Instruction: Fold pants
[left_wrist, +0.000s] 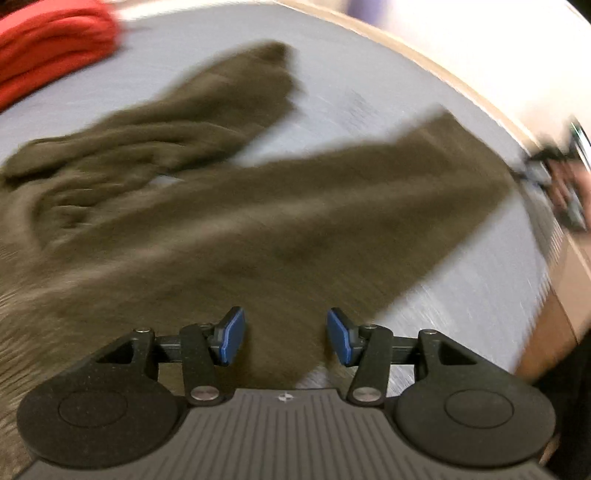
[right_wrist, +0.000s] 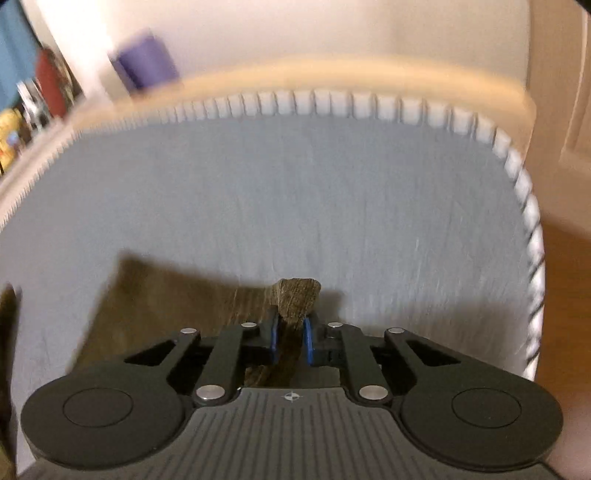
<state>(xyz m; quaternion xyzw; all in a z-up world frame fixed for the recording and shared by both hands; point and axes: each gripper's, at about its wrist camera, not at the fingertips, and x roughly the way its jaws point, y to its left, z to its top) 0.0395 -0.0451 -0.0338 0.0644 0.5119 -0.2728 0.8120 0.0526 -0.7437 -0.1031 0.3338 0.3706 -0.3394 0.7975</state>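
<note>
Olive-brown pants lie spread on a grey bed sheet, one leg reaching far left and bunched, the other stretching right. My left gripper is open and empty, hovering just above the pants fabric. My right gripper is shut on a pinched fold of the pants, with the rest of that cloth trailing down to its left over the sheet. The right gripper also shows blurred at the far right of the left wrist view.
A red folded garment lies at the far left corner of the bed. The bed's ribbed white edge and a beige frame run round the far side. A purple object and shelves stand beyond. Wood floor lies right.
</note>
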